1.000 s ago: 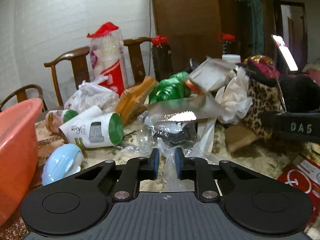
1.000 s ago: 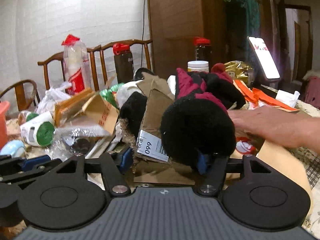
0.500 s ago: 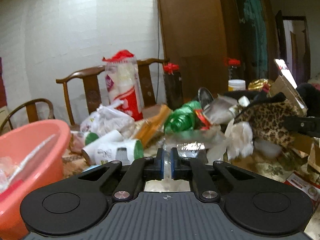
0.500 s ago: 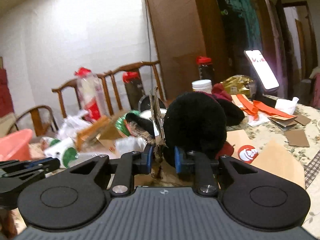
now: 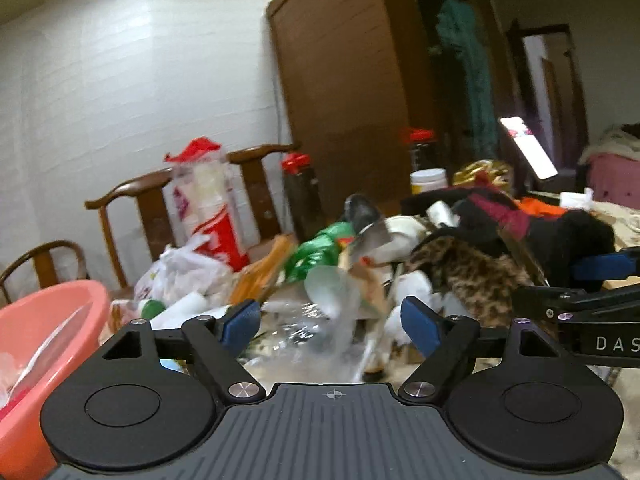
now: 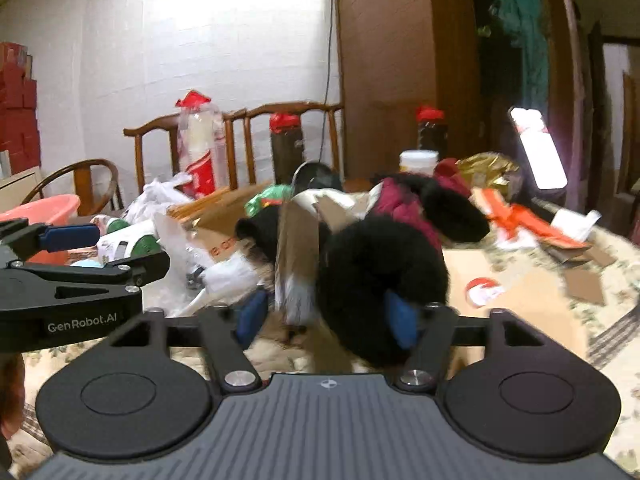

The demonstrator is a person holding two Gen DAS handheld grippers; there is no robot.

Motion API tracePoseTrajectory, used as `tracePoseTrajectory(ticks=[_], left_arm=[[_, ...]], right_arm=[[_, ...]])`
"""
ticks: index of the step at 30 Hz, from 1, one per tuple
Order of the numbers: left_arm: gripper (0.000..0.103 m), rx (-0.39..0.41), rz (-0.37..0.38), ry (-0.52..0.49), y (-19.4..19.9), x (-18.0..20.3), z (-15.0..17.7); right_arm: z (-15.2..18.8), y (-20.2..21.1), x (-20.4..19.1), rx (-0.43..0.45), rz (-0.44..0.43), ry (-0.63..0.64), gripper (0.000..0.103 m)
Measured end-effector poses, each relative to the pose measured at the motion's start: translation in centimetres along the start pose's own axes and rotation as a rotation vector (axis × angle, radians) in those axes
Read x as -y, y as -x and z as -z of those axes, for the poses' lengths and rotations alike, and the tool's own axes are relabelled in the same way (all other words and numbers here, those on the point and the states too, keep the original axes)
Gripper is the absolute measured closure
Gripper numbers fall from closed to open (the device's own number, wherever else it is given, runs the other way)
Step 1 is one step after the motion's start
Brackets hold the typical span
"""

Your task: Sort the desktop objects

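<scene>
We have lots left to sort: our left gripper [image 5: 332,320] is wide open and empty, our right gripper [image 6: 326,316] is wide open around the black fluffy thing [image 6: 380,280], and the table [image 6: 520,288] is piled with stuff.

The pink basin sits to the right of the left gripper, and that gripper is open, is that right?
Not quite. In the left wrist view the pink basin sits to the left of the left gripper, not the right. That gripper is open, its jaws spread wide.
</scene>
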State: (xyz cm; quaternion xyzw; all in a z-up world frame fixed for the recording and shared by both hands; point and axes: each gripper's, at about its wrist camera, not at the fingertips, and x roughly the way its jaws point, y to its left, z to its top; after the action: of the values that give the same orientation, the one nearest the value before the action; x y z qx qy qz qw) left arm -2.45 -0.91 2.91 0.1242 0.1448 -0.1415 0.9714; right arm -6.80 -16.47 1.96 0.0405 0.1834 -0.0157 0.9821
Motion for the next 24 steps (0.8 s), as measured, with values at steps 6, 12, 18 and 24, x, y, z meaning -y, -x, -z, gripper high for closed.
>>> tracePoseTrajectory(ticks=[6, 12, 18, 24], left_arm=[[0.017, -0.016, -0.011, 0.014, 0.4, 0.3, 0.5], [0.015, -0.018, -0.027, 0.051, 1.1, -1.1, 0.1], [0.011, -0.009, 0.036, 0.071, 0.7, 1.0, -2.8], [0.011, -0.037, 0.040, 0.036, -1.7, 5.0, -3.8]], right_arm=[[-0.4, 1.9, 0.5, 0.012, -0.042, -0.029, 0.033], [0.5, 1.7, -0.3, -0.005, 0.007, 0.072, 0.033], [1.5, 1.7, 0.2, -0.046, -0.010, 0.088, 0.033], [1.5, 3.1, 2.5, -0.041, 0.004, 0.071, 0.033]])
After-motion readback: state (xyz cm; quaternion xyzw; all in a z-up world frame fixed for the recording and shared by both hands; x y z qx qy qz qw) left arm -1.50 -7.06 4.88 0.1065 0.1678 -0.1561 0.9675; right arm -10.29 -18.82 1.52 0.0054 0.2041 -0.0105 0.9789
